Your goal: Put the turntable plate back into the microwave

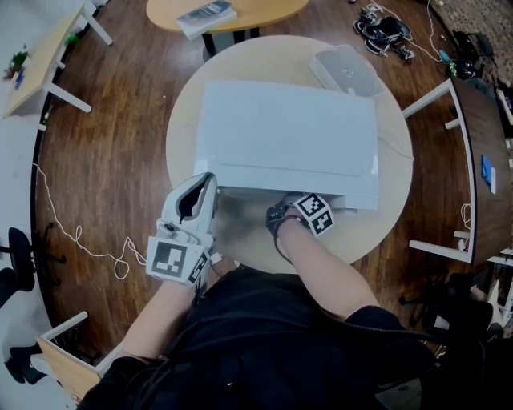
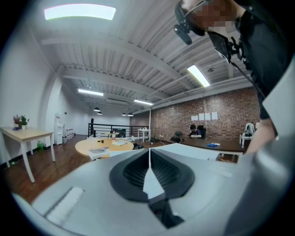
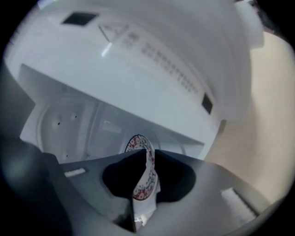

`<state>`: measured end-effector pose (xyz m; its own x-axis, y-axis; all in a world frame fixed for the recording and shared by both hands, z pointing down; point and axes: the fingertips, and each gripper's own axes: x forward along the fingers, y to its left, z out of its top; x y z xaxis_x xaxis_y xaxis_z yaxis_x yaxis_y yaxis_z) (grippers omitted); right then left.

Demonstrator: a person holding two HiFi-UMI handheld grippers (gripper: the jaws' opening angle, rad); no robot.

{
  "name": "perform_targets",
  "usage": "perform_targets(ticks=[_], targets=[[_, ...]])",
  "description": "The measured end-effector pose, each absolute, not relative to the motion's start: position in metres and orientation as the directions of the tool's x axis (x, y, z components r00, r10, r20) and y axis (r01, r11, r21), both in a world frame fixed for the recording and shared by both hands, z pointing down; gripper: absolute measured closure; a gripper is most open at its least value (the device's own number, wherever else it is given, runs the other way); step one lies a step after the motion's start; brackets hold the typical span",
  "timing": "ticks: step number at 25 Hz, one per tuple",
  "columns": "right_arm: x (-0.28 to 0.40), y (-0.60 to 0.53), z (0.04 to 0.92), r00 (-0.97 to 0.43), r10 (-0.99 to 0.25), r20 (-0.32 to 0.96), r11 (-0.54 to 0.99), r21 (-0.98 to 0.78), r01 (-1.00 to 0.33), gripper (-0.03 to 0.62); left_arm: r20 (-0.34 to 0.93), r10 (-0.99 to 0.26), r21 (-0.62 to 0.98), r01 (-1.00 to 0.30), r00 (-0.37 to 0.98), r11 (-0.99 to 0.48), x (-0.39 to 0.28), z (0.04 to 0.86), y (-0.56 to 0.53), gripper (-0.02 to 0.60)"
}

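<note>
A white microwave (image 1: 288, 136) stands on a round beige table (image 1: 377, 232), its front facing me. In the right gripper view, the plate (image 3: 144, 171), white with a red patterned rim, lies edge-on between the jaws of my right gripper (image 3: 148, 154), in front of the open white cavity (image 3: 78, 126). The jaws stand slightly apart around the rim, and I see no firm press on it. In the head view, only the right gripper's marker cube (image 1: 314, 213) shows below the microwave's front edge. My left gripper (image 1: 206, 184) sits at the front left corner, shut (image 2: 150, 154) on nothing.
A flat grey device (image 1: 346, 70) lies on the table behind the microwave. A second table with a book (image 1: 207, 18) stands beyond. Desks ring the wooden floor, with cables (image 1: 385, 32) at the back right. A person sits at a far desk (image 2: 196, 132).
</note>
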<state>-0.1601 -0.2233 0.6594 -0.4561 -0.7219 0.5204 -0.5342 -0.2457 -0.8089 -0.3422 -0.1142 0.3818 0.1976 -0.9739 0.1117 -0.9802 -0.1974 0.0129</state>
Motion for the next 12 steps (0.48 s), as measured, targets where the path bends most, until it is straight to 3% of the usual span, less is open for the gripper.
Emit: perform_targets(ticks=[5,12], targets=[[-0.153,-0.203,0.653,-0.496,-0.704,0.508,-0.179,-0.804,-0.567,0.518,0.104,-0.971,0.015,-0.977,0.215,-0.214,-0.334,0.380,-0.108,0.571],[-0.165,-0.160,0.606,-0.666,-0.618,0.418,0.188,-0.744,-0.641,0.516,0.086,-0.955,0.047,-0.959,0.284,-0.280,-0.313,0.384,-0.104,0.571]])
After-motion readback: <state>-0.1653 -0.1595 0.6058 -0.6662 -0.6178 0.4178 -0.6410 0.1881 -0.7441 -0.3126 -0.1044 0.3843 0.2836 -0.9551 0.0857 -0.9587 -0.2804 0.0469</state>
